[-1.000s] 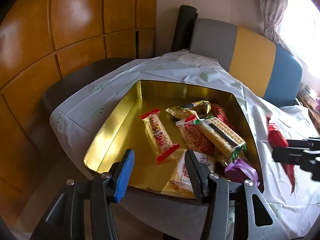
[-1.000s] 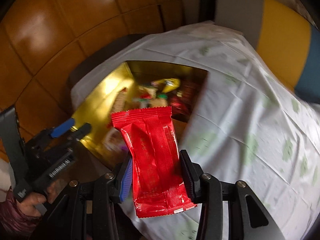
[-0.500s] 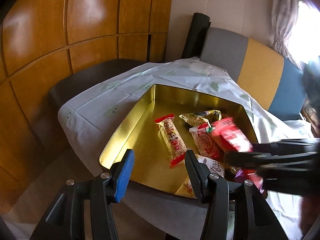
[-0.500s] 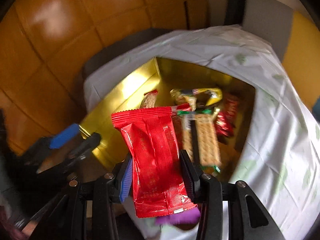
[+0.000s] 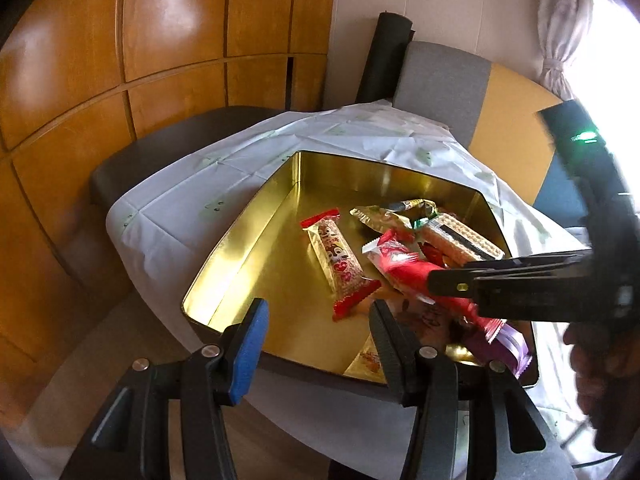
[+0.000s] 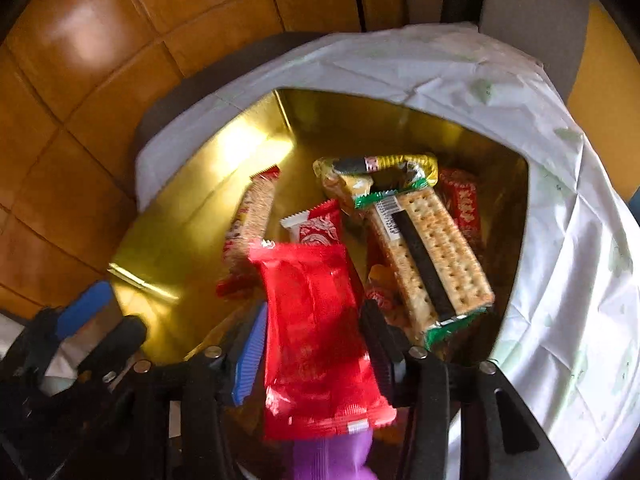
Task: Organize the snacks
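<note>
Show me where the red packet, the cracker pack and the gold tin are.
red packet (image 6: 316, 332): right wrist view, middle of the wrapper.
cracker pack (image 6: 436, 252): right wrist view, top face of the crackers.
gold tin (image 5: 256, 256): left wrist view, bare floor.

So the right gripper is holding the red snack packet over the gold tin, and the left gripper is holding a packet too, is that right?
Not quite. The left gripper is open and holds nothing, as the left wrist view shows; it sits at the near edge of the gold tin. The rest stands: the right gripper is shut on the red snack packet over the tin.
</note>
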`<state>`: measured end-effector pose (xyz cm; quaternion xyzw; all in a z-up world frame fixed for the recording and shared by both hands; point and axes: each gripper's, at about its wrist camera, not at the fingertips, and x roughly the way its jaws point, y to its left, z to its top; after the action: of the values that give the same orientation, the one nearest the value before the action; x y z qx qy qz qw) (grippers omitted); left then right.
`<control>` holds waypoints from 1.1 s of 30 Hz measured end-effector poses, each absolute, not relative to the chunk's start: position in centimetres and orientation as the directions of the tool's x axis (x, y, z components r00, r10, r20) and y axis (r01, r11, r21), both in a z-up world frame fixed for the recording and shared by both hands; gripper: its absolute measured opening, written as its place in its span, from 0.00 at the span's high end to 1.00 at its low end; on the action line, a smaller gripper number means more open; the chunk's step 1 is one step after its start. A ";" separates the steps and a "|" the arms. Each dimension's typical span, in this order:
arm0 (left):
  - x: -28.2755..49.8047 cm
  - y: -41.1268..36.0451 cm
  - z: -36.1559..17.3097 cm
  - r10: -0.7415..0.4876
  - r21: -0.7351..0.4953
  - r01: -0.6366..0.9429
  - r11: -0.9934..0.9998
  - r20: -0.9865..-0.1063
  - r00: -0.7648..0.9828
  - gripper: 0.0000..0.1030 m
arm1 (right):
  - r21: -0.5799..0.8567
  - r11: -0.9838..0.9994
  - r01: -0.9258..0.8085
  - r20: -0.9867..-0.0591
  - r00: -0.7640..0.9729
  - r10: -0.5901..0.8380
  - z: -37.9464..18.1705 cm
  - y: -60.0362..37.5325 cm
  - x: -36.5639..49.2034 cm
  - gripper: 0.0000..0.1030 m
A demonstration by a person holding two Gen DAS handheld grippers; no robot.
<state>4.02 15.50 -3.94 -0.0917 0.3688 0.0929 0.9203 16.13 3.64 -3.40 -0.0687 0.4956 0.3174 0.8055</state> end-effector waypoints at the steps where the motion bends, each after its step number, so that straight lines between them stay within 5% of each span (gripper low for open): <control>1: 4.0 15.5 -3.9 0.103 -0.101 -0.239 0.966 -0.695 0.711 0.49 | 0.207 0.782 -0.588 -0.837 0.308 0.453 -2.9 3.2 15.8 0.50; 9: 3.7 14.9 -3.4 0.099 -0.102 -0.229 0.968 -0.683 0.723 0.47 | 0.180 0.742 -0.646 -0.843 0.288 0.455 -1.8 -0.6 10.4 0.50; 15: 3.5 13.5 -3.3 0.089 -0.082 -0.197 0.977 -0.682 0.726 0.47 | 0.067 0.755 -0.653 -0.854 0.354 0.381 -3.3 0.7 9.4 0.67; 21: 3.8 13.0 -3.4 0.094 -0.062 -0.187 0.980 -0.687 0.720 0.44 | -0.037 0.788 -0.615 -0.865 0.414 0.283 -5.2 1.6 10.9 0.69; 33: 3.6 11.3 -3.0 0.084 -0.037 -0.148 0.988 -0.677 0.731 0.42 | 0.037 0.815 -0.579 -0.832 0.434 0.346 -4.7 0.5 10.1 0.66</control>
<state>3.55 11.28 -3.00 -0.0441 0.3611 0.0626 0.9294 10.14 0.48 -4.70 -0.1282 0.4547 0.2762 0.8370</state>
